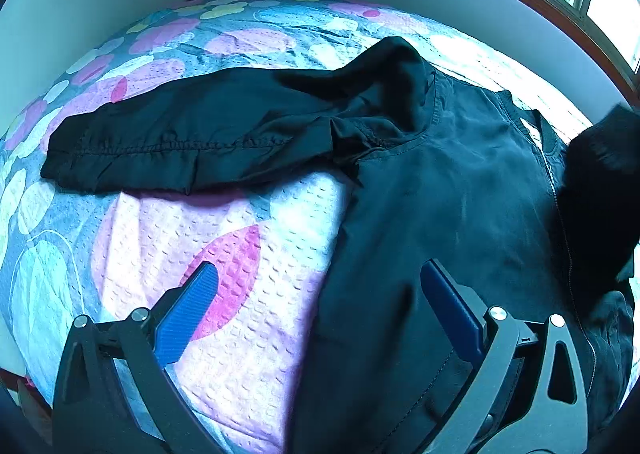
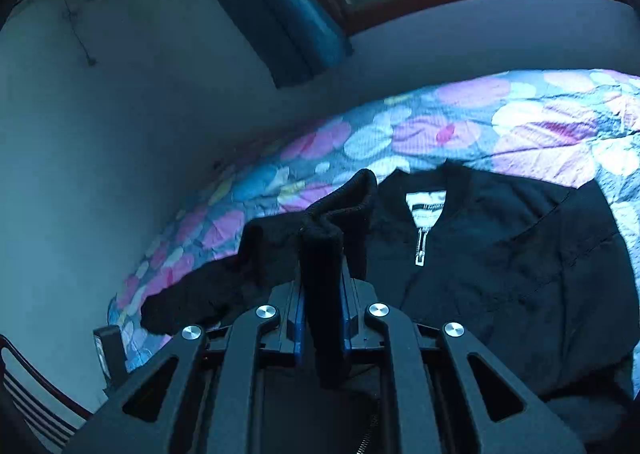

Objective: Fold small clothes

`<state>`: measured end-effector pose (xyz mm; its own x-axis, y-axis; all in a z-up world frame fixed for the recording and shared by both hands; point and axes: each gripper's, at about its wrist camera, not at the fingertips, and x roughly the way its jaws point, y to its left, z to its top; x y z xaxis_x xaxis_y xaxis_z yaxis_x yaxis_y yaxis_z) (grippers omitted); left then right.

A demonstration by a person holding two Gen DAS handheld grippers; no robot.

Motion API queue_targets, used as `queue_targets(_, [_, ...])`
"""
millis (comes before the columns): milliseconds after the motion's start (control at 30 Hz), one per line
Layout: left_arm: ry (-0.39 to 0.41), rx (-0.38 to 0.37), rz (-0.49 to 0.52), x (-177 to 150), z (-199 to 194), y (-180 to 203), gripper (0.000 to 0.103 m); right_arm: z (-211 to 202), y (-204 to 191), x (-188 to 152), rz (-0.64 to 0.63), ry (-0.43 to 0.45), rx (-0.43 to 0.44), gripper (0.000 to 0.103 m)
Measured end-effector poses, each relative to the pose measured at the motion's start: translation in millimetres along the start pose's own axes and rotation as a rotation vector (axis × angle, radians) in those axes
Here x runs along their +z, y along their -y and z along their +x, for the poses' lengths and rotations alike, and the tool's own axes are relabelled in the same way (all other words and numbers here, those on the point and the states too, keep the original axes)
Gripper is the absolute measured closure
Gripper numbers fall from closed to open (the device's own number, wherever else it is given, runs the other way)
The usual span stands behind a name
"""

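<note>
A small black zip jacket (image 1: pixel 460 193) lies front up on a flowered bedspread (image 1: pixel 248 238). One sleeve (image 1: pixel 172 137) stretches out to the left across the bed. My left gripper (image 1: pixel 320 286) is open and empty, hovering over the jacket's left side edge, one blue pad (image 1: pixel 188 310) above the bedspread, the other above the fabric. My right gripper (image 2: pixel 323 286) is shut on the ribbed knit cuff (image 2: pixel 324 254) of the jacket's other sleeve and holds it lifted above the jacket body (image 2: pixel 520 274). The collar, white label and zip pull (image 2: pixel 422 250) show behind it.
The bed stands against pale walls (image 1: pixel 100 5). A window with a wooden frame (image 1: pixel 560 13) and a blue curtain (image 2: pixel 272 21) are beyond the far side. A chair back (image 2: pixel 32 394) shows at the lower left of the right wrist view.
</note>
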<state>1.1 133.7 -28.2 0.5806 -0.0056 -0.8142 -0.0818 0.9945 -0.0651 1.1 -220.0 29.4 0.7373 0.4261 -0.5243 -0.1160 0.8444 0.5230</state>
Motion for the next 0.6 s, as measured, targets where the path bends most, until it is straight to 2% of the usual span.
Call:
queue_targets(167, [-0.018,-0.008,0.02,-2.0,4.2,3.6,0.002,44.7,-7.8,-20.4,-0.015,-0.114,-0.003,0.087])
queue_targets(267, [-0.028,-0.009,0.023,-2.5,7.2,4.7,0.002,61.9,-13.3,-35.1,-0.001,-0.156,0.028,0.081])
queue_targets(367, [-0.039,-0.011,0.021,-2.7,9.5,4.6,0.002,77.4,-18.4,-44.3,0.001,-0.212,0.066,0.068])
queue_targets(467, [-0.044,-0.011,0.022,-2.9,10.7,5.1,0.002,93.6,-24.5,-57.1,0.005,-0.281,0.12,0.05])
queue_targets(600, [-0.051,-0.012,0.018,-2.8,11.9,5.3,0.002,112.2,-27.0,-72.1,0.045,-0.422,0.26,0.047])
